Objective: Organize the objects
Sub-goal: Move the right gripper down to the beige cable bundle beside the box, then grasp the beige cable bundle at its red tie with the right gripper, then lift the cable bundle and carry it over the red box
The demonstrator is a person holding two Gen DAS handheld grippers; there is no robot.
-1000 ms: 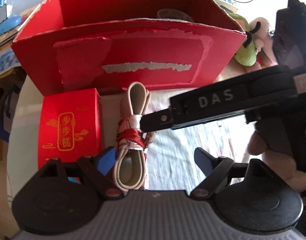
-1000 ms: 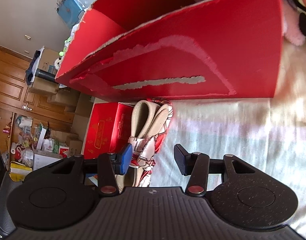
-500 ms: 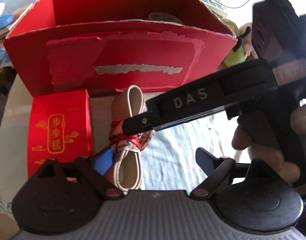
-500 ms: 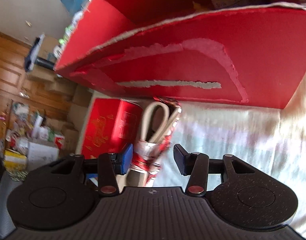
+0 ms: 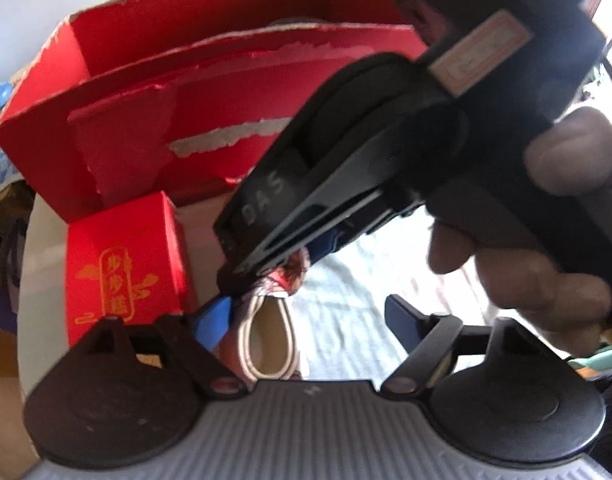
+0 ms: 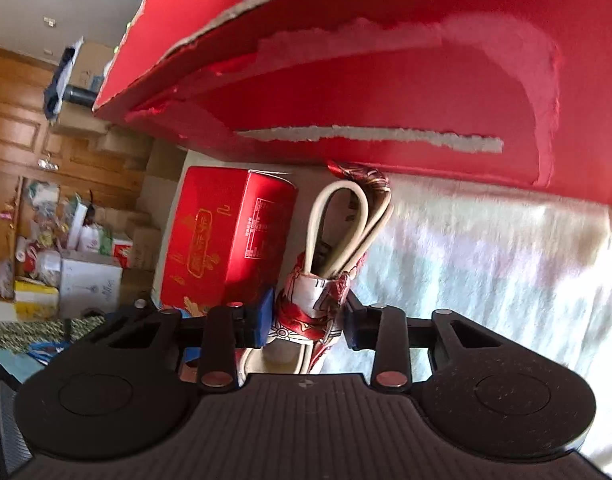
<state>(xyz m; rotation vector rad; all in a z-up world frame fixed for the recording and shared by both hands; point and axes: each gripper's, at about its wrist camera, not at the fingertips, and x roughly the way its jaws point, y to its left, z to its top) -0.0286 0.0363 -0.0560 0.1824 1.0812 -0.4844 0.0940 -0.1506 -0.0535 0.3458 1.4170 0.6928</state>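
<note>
Here the cream looped cord bundle (image 6: 345,224), wrapped at its middle in a red patterned band, lies on the pale cloth (image 6: 485,256) just in front of the large red cardboard box (image 6: 385,92). Right gripper (image 6: 306,320): blue pads pressed against the wrapped middle from both sides, pinching the bundle; one loop extends forward toward the box, the other loop runs back under the gripper body. Small red box (image 6: 222,240) with gold print stands just left of the bundle. Left gripper (image 5: 309,316): jaws spread, holding nothing, low over the near loop. A hand (image 5: 545,220) grips the right tool's black handle.
</note>
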